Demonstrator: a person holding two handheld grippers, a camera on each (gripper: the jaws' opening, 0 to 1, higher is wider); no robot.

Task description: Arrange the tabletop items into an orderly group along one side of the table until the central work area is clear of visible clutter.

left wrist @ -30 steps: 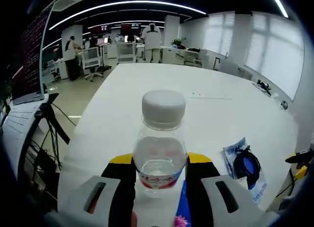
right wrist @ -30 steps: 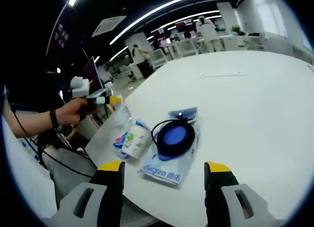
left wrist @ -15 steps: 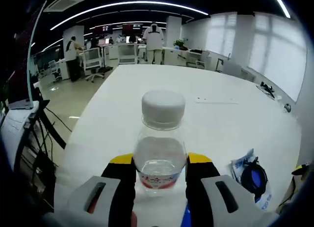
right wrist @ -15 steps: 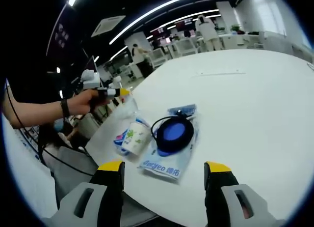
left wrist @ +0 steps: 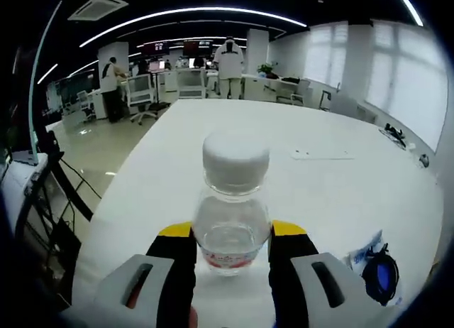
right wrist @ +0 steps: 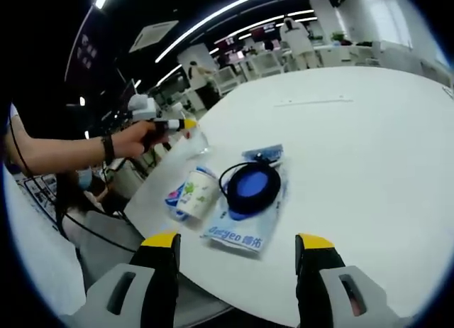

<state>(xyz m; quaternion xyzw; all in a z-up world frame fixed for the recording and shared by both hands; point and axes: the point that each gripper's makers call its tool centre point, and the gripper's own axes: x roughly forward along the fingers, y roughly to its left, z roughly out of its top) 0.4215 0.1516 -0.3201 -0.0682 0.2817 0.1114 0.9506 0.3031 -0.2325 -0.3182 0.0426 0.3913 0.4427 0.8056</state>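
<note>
Since a second ago, the blue item in its packet has slid from the lower right toward the far lower-right edge of the left gripper view, and the laptop at the left has dropped out of that view; our right gripper view shows the left hand carrying its gripper farther along the table's edge, away from the cup.

In the left gripper view, we see the left gripper [left wrist: 230, 246] with both jaws pressed against a clear water bottle [left wrist: 233, 207], pinching it at the label band. The bottle stands upright with its white cap [left wrist: 235, 160] on, and it holds clear water; how full it is we cannot tell. Beyond it lies the white table [left wrist: 298, 172], with the packet [left wrist: 376, 268] at its lower right edge.

In the right gripper view, our right gripper [right wrist: 237, 260] hangs over the near table edge with jaws spread wide and nothing between them. Just ahead lie a paper cup [right wrist: 193, 193], tipped on its side, and beside it, touching, the flat packet [right wrist: 248, 211] holding a round blue object with a dark cord. A hand [right wrist: 138, 138] at the left holds the other gripper and the bottle [right wrist: 196, 138] near the table's edge, apart from the cup.
</note>
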